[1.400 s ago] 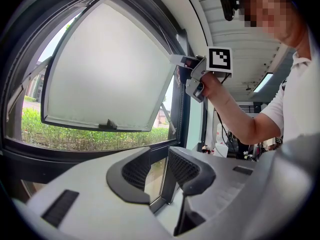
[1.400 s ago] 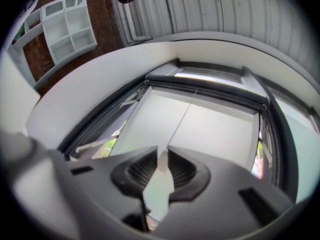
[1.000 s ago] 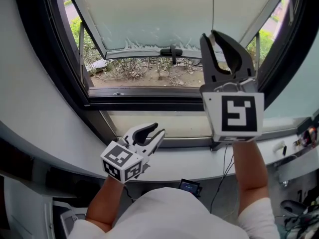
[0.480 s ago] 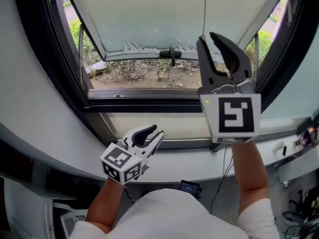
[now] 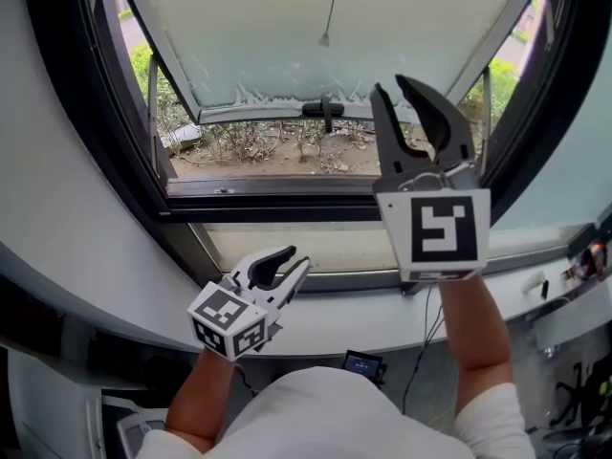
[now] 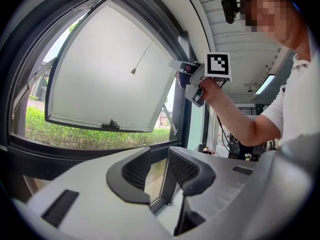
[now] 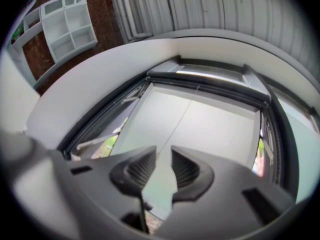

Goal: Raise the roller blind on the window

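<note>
- Right gripper [image 5: 390, 86] was raised in front of the window, pointing slightly up. Its jaws had just been opening, with nothing between them.
- Pull cord [image 5: 326, 34] hung loose over the blind, up and left of the right gripper and well apart from it.
- Roller blind [image 5: 258, 36] was down, covering the tilted-out sash almost to its bottom rail, just above the window handle [image 5: 325, 111].
- Left gripper [image 5: 298, 259] was held level and low over the windowsill [image 5: 335, 318], jaws apart and empty.
</note>
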Motion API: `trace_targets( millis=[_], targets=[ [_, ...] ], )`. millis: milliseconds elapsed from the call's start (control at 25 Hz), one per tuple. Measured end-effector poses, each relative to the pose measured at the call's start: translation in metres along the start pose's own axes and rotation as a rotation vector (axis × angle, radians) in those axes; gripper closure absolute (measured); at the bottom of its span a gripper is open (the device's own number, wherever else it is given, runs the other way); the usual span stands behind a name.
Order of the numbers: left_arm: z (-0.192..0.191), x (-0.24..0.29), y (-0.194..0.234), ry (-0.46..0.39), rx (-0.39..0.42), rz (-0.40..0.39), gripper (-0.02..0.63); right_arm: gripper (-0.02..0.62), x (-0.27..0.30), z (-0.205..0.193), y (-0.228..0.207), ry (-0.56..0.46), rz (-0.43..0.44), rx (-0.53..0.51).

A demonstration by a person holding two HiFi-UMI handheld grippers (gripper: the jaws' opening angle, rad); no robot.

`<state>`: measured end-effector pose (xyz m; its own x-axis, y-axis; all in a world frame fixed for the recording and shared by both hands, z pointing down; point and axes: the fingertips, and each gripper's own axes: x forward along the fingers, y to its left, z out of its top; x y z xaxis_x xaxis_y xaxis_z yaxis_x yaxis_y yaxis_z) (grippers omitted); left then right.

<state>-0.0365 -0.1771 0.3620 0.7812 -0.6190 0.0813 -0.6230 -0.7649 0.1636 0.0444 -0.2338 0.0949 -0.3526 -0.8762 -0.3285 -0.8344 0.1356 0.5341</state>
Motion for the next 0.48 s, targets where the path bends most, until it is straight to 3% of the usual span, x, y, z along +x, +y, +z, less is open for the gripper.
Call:
trace_targets(
  millis=[480],
  targets=[
    [0.000,-0.007,-0.005,-0.026,-0.021,-0.018,0.480,0.511,-0.018,-0.019,-0.002,0.036,-0.012,0.004]
  ],
)
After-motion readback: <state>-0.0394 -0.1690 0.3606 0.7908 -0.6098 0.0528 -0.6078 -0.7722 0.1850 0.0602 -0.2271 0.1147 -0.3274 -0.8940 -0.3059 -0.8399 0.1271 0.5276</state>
